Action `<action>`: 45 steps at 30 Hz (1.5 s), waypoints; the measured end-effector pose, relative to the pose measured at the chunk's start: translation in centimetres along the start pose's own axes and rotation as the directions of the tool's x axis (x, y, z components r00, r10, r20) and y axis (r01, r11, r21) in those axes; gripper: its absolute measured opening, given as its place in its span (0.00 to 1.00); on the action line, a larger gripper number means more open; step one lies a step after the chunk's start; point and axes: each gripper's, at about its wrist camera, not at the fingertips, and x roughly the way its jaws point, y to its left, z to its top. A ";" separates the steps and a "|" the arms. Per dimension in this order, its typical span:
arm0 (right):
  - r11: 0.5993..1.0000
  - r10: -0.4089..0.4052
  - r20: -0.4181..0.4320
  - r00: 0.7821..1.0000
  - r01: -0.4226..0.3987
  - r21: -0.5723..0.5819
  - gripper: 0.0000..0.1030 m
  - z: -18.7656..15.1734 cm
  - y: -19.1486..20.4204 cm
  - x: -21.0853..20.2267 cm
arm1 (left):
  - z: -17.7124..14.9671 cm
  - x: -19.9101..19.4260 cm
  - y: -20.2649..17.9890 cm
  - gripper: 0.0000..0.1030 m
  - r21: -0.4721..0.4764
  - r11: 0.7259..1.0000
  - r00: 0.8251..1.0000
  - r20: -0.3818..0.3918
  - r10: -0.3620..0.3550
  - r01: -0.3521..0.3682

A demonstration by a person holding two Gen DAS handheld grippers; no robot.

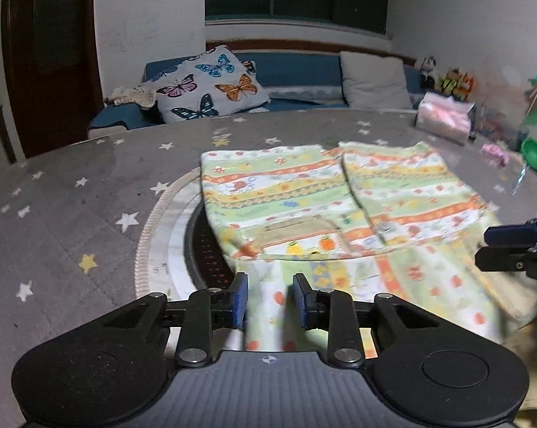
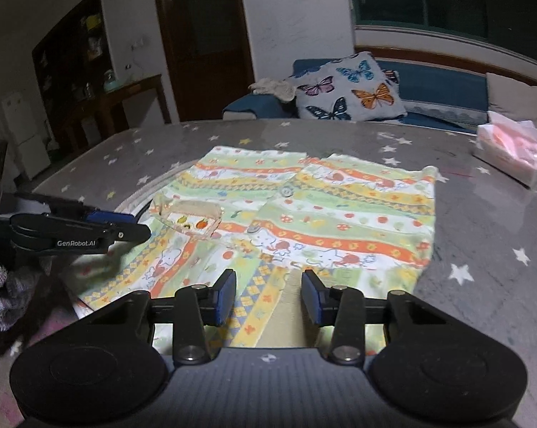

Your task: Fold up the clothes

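Observation:
A child's garment (image 1: 339,207) with green, yellow and orange printed stripes lies flat on the star-patterned table; it also shows in the right wrist view (image 2: 304,221). It has a small pocket (image 2: 192,217) and buttons down the middle. My left gripper (image 1: 270,297) is open, its blue pads either side of the near hem, with cloth between them. My right gripper (image 2: 268,294) is open over the near edge of the garment, jaws wide. The left gripper also shows from the side in the right wrist view (image 2: 90,228), the right one in the left wrist view (image 1: 511,246).
A grey tablecloth with stars (image 1: 72,196) covers the table, with a round inset (image 1: 172,235) under the garment. A pink tissue pack (image 2: 511,149) lies at the far right. A green bowl (image 1: 534,155) and toys stand at the right edge. A sofa with a butterfly cushion (image 1: 211,85) is behind.

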 end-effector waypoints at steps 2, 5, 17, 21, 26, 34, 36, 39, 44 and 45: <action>1.000 -0.014 -0.023 1.000 0.013 -0.019 0.36 0.0 0.0 1.0 | -0.1 0.3 0.2 0.29 0.008 1.000 1.000 -0.006 0.010 -0.010; 0.999 -0.033 -0.042 0.999 0.032 -0.027 0.34 0.2 -0.1 1.4 | -0.2 0.3 0.3 0.29 0.017 1.000 1.000 -0.004 0.011 -0.011; 0.992 -0.106 -0.038 0.994 0.109 0.060 0.34 -0.1 -2.0 0.2 | 0.4 -0.5 -0.2 0.31 0.042 0.999 1.000 0.023 -0.006 0.005; 0.993 -0.086 -0.047 0.995 0.090 0.078 0.09 -0.5 -2.1 0.3 | 0.2 -0.1 -0.3 0.31 0.043 0.999 1.000 0.015 -0.001 0.001; 0.992 -0.124 0.035 0.992 0.123 0.037 0.06 0.7 -1.2 -1.2 | 0.0 0.3 -0.2 0.31 0.037 0.999 1.000 0.006 0.010 -0.011; 0.986 -0.153 -0.024 0.988 0.154 0.067 0.07 0.2 -2.0 0.2 | -0.2 0.4 -0.1 0.32 0.048 0.999 1.000 0.012 0.025 -0.026; 0.984 -0.157 -0.034 0.987 0.159 0.079 0.09 -0.3 -2.4 0.4 | 0.0 0.1 0.0 0.32 0.051 0.998 0.999 0.014 0.031 -0.031; 0.987 -0.151 -0.002 0.989 0.151 0.058 0.12 0.0 -2.1 -0.8 | 0.3 -0.9 -0.2 0.31 0.059 0.998 0.999 0.030 0.021 -0.023; 0.998 -0.064 -0.004 0.998 0.064 -0.028 0.13 0.1 -0.6 -1.6 | 0.1 -3.2 -1.8 0.31 0.127 0.991 0.997 0.054 -0.057 0.050; 0.998 -0.045 -0.015 0.999 0.045 -0.042 0.15 -0.1 -0.3 -1.5 | -0.2 -3.6 -2.2 0.31 0.150 0.987 0.996 0.051 -0.071 0.062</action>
